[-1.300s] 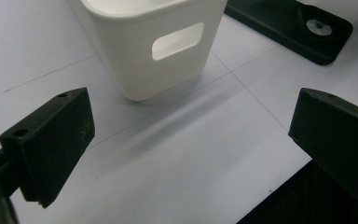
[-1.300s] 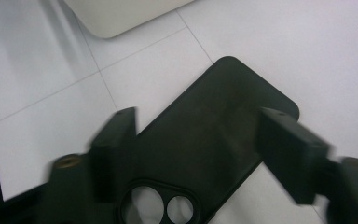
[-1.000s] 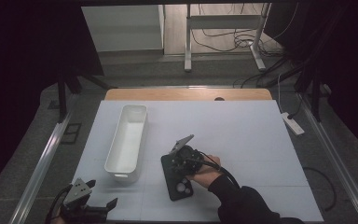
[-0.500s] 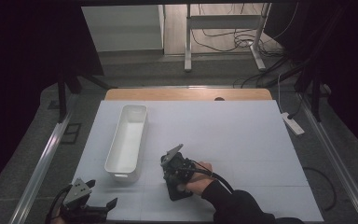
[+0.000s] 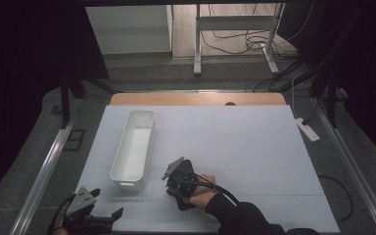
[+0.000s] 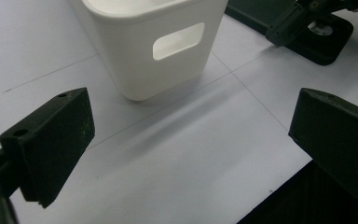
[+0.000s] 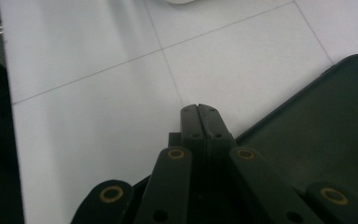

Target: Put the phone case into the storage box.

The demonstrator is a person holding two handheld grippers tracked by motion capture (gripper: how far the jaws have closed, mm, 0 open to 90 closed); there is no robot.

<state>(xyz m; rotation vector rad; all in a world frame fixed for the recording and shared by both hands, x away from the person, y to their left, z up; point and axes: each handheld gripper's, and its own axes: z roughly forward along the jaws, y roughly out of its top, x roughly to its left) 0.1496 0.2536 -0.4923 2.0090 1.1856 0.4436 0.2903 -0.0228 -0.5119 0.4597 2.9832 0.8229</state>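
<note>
A long white bin (image 5: 132,147) lies on the white table. In the left gripper view its near end wall with a handle slot (image 6: 168,46) is straight ahead. My left gripper (image 5: 106,204) rests at the table's front left corner, jaws wide open (image 6: 191,135) and holding nothing. My right gripper (image 5: 168,190), held in a hand, hovers low over the left edge of a flat black tray (image 5: 185,201). Its jaws are shut (image 7: 199,109) with nothing between them, tips just past the black tray's (image 7: 317,140) rim. The left gripper view shows the tray (image 6: 328,44) and the right gripper (image 6: 289,23) at top right.
The table (image 5: 254,147) has a wooden strip along its far edge (image 5: 196,99). A power strip (image 5: 306,129) lies off the right side. Metal rails (image 5: 44,171) flank the table. Faint grid lines cross the surface (image 7: 121,60).
My right gripper has moved left and nearer along the black tray, and the hand now covers more of the tray. The left gripper has stayed put.
</note>
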